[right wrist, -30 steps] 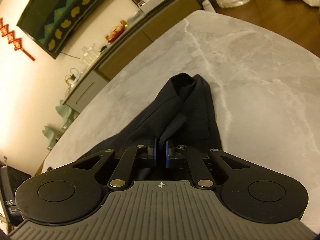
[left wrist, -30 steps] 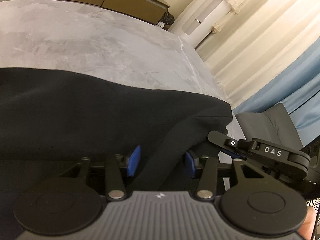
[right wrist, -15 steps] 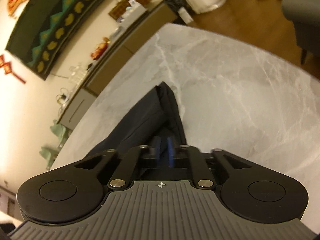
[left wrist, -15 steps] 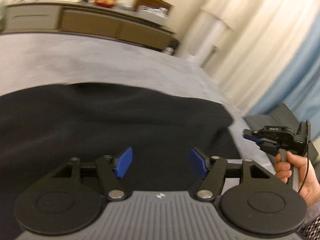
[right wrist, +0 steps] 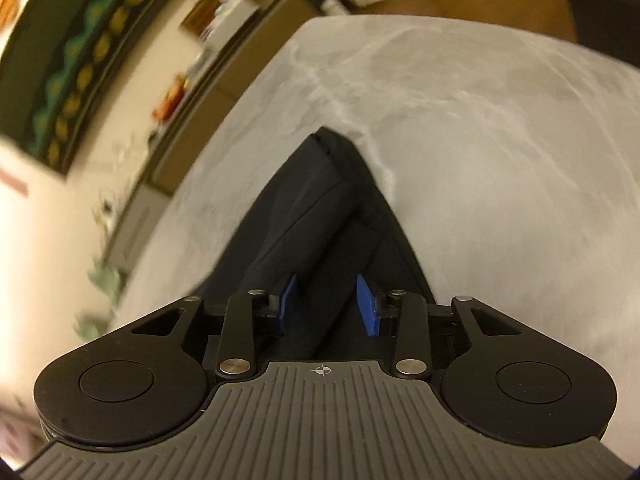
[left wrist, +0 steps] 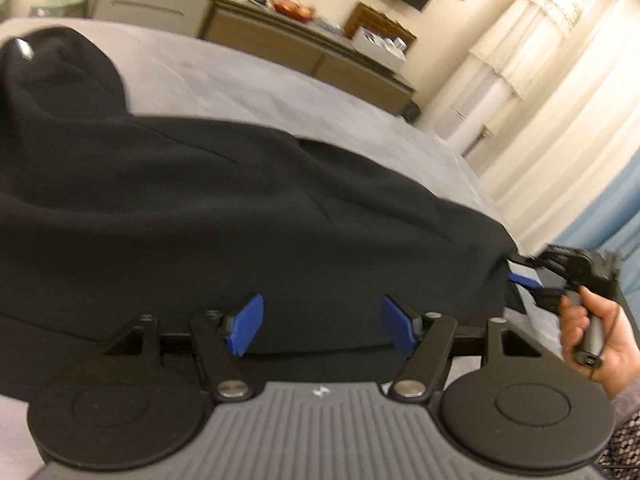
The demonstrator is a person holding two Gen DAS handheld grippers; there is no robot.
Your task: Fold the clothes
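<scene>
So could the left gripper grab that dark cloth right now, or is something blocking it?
Probably yes. The left gripper has just been opening, with nothing between its pads, and the dark garment lies spread on the grey table directly ahead with nothing in between. The right gripper is off at the cloth's far corner.

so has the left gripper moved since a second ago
Yes. The left gripper swung left along the black garment: the sideboard now fills the background, the curtain slid right. Its fingers have just been opening.
</scene>
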